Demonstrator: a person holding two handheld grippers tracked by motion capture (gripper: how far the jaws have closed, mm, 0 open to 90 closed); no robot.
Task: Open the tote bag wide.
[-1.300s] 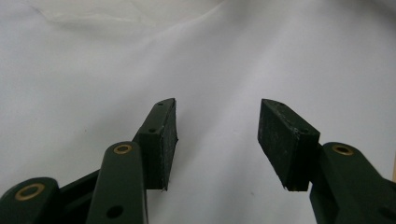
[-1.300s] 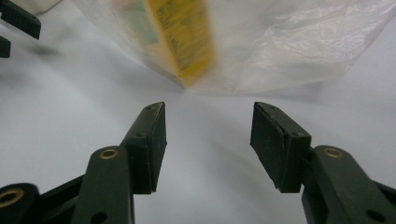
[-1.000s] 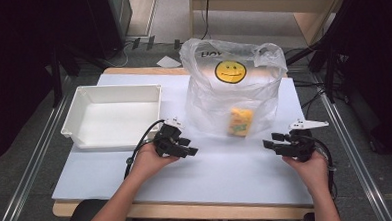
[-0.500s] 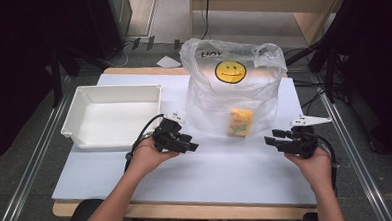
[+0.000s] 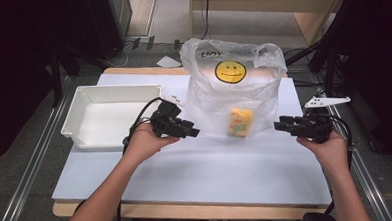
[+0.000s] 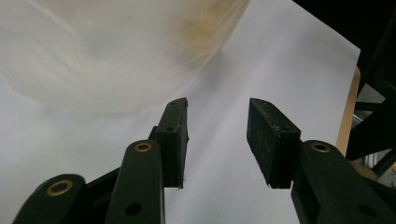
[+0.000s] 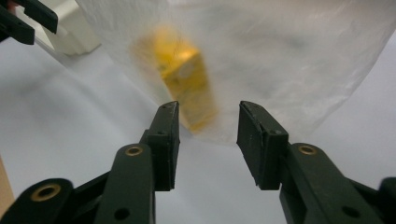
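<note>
While our left fingers (image 6: 264, 140) stand apart with only bare bench between them, having just been closing, the left gripper (image 5: 194, 133) hovers at centre left of the high view, just beside the plastic bag (image 5: 233, 96). Our right fingers (image 7: 254, 140) have likewise just been closing and are still parted on nothing, the right gripper (image 5: 280, 126) sitting at centre right, close to the bag's other flank. Between them the translucent bag with its smiley face stands on the white bench (image 5: 211, 170), a yellow packet (image 5: 238, 121) inside near its bottom, and a white tray (image 5: 110, 91) lies at left.
</note>
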